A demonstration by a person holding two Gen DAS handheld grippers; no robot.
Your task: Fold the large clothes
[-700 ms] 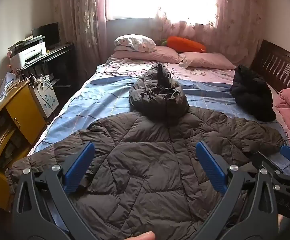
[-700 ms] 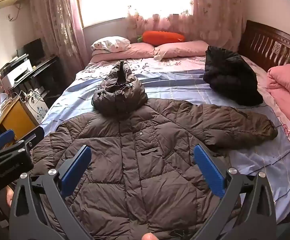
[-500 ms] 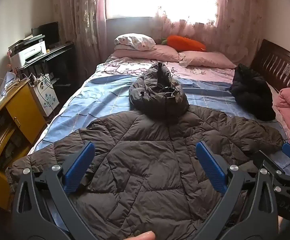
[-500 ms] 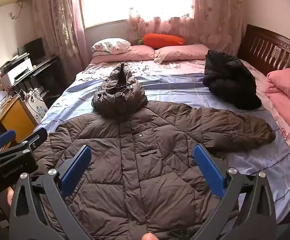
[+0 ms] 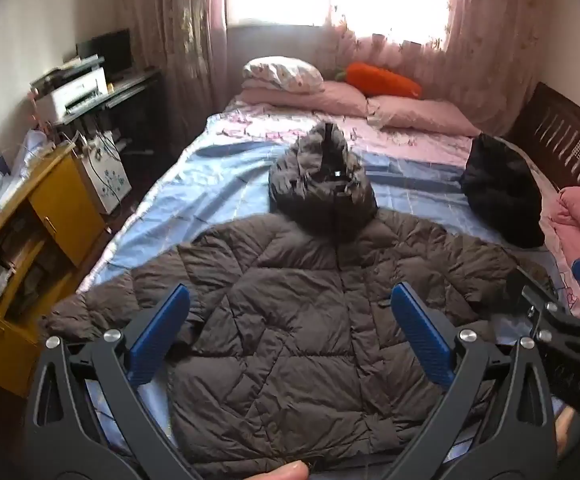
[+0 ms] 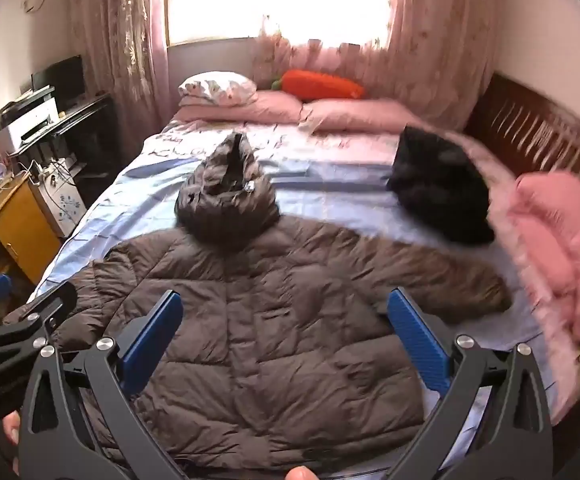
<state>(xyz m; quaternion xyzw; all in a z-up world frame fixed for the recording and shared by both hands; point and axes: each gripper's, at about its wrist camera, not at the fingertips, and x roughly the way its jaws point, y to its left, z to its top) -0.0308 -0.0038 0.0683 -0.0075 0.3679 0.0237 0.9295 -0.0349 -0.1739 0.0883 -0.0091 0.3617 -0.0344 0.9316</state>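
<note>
The brown padded coat [image 5: 290,320] lies flat and front-up on the bed [image 5: 210,184], hem at the bed's near edge, hood [image 5: 321,184] pointing toward the pillows [image 5: 345,96]. Both sleeves are spread outward: one reaches the bed edge on the side of the yellow cabinet [image 5: 50,216], the other [image 6: 449,280] ends on bare blue sheet short of the pink quilt [image 6: 561,248].

The left gripper [image 5: 290,332] hovers above the coat's lower body with its blue fingers [image 5: 158,336] spread wide apart, grasping nothing. The right gripper [image 6: 286,332] hovers likewise over the coat, fingers [image 6: 417,344] released and empty. Each gripper is partly visible at the margin of the other's view.

Relative to the coat, a black garment [image 6: 441,192] sits bunched beyond the outstretched sleeve, near the wooden headboard [image 5: 561,144]; it does not touch the coat. Blue sheet is exposed on both sides of the hood. An orange carrot cushion [image 6: 321,84] rests behind the pillows.
</note>
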